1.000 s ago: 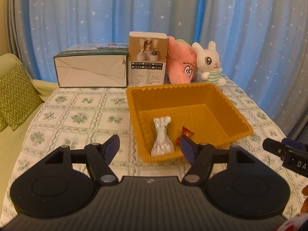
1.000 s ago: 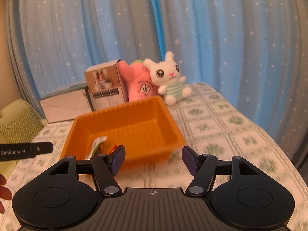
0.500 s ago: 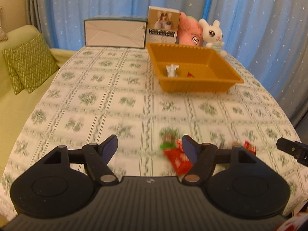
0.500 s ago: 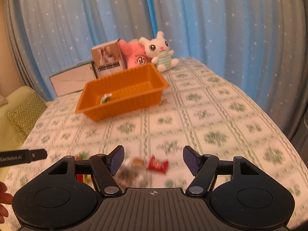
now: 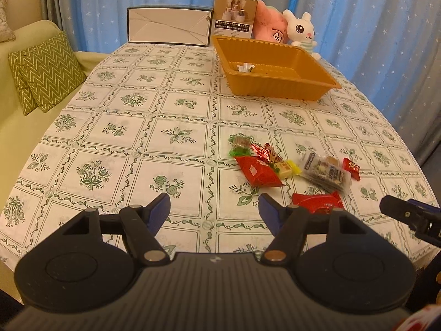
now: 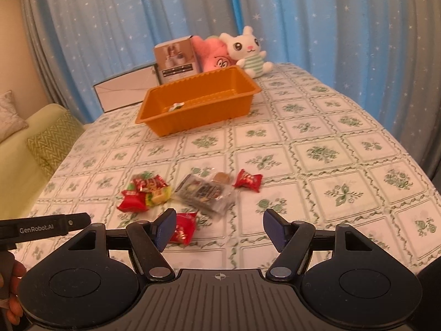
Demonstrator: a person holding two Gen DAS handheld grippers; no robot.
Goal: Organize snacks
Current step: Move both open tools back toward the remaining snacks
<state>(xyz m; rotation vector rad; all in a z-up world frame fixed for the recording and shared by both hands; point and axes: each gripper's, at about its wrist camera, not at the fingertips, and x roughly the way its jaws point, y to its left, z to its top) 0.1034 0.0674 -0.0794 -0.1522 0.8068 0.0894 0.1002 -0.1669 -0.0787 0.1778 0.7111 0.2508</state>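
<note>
Both hand-held grippers, left [image 5: 213,209] and right [image 6: 219,224], hang empty over the bench [image 5: 115,127]; the left's jaws have just narrowed slightly but gape wide, the right's stand apart. Next pick, I'd say: drop straight onto the nearest red foil packet [image 6: 183,227] and pinch across its short side. Roughly seven wrapped snacks [image 5: 292,168] are loose mid-bench, well short of the single orange plastic tray [image 6: 198,102], which holds at least one.

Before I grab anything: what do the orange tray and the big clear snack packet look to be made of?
Orange ribbed tray: thin moulded plastic, likely semi-rigid; fluted walls, rolled rim, dull sheen. Clear printed snack packet: thin plastic film, glossy and crinkled, contents showing through; probably slippery and easily crushed. Neither can be confirmed by look alone.
</note>
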